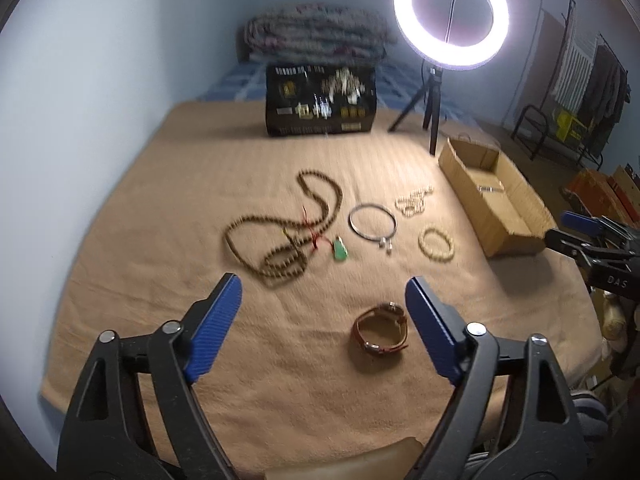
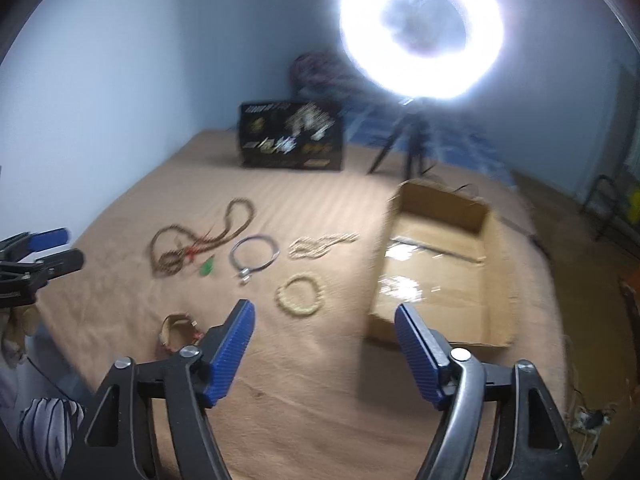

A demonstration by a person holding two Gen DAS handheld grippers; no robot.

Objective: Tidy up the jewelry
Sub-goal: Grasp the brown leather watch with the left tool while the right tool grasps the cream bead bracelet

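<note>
Jewelry lies on a tan blanket (image 1: 160,208). A brown-strap watch (image 1: 381,333) lies just ahead of my open, empty left gripper (image 1: 324,294), nearer its right finger. Farther off lie a long brown bead necklace (image 1: 280,232) with a green pendant (image 1: 340,251), a silver bangle (image 1: 373,222), a pale bead bracelet (image 1: 436,244) and a pearl strand (image 1: 414,201). My right gripper (image 2: 325,314) is open and empty above the blanket, with the pale bracelet (image 2: 300,294) ahead and the open cardboard box (image 2: 436,264) to its right. The watch (image 2: 178,330) sits left of its left finger.
A black jewelry display box (image 1: 320,100) stands upright at the back. A lit ring light on a tripod (image 1: 450,12) stands at the back right, glaring in the right wrist view (image 2: 420,28). A folded quilt (image 1: 316,36) lies behind. Furniture and clutter stand beyond the bed's right edge.
</note>
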